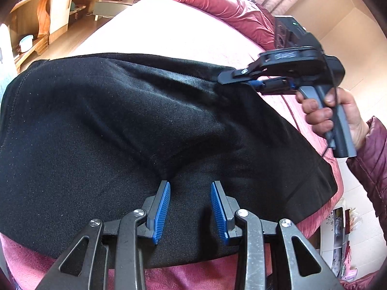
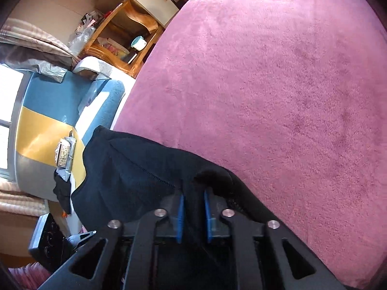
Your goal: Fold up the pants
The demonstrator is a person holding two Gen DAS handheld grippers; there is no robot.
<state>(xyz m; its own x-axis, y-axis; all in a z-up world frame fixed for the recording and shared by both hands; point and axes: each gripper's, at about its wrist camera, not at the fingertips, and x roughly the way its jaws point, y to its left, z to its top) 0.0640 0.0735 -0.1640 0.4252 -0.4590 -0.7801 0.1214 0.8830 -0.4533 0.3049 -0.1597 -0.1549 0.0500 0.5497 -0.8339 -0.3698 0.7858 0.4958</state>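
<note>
The black pants [image 1: 135, 130] lie spread across the pink bed [image 1: 183, 33], filling the middle of my left wrist view. My left gripper [image 1: 190, 186] hovers at the lower centre of that view, its blue pads parted to a middling gap over the cloth, with nothing pinched that I can see. At the upper right, my right gripper [image 1: 226, 78] has its jaws closed on the far edge of the pants, and my right hand [image 1: 333, 113] wraps the grey handle, a maroon sleeve [image 1: 372, 154] behind it. In the right wrist view the right gripper [image 2: 193, 193] shows dark cloth bunched between its narrow pads.

A crumpled red blanket [image 1: 232, 7] sits along the top right of the bed, near my right gripper. Past the bed's upper left edge there is wooden furniture [image 1: 38, 24] and bare floor. In the right wrist view the bed surface [image 2: 278, 84] is open and flat across the whole right side; to the left, beyond the bed edge, stand a blue and yellow seat [image 2: 48, 111] and a wooden shelf [image 2: 125, 38] holding a small teal cup [image 2: 138, 42].
</note>
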